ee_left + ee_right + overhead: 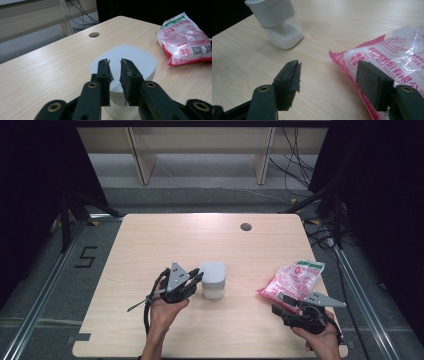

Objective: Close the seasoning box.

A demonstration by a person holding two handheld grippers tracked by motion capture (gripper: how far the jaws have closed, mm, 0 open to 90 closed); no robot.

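White-lidded salt jar (pixel 213 280) mid-worktop (pixel 150 240), lid on | left tool (pixel 192 279) beside its lid, jaws slightly apart, gripping nothing | right tool (pixel 278 301) wide apart at pink-printed bag (pixel 292 279) (sealed, apparently) | refill barely begun: opening, pouring remain

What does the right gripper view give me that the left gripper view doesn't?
Right gripper view: the jar's clear side with white powder inside, and the right gripper's jaws wide apart, one over the bag's edge. Left gripper view: the jar's white lid from above, the table's round hole, the left gripper slightly open. Both: jar, pink bag, wooden table.
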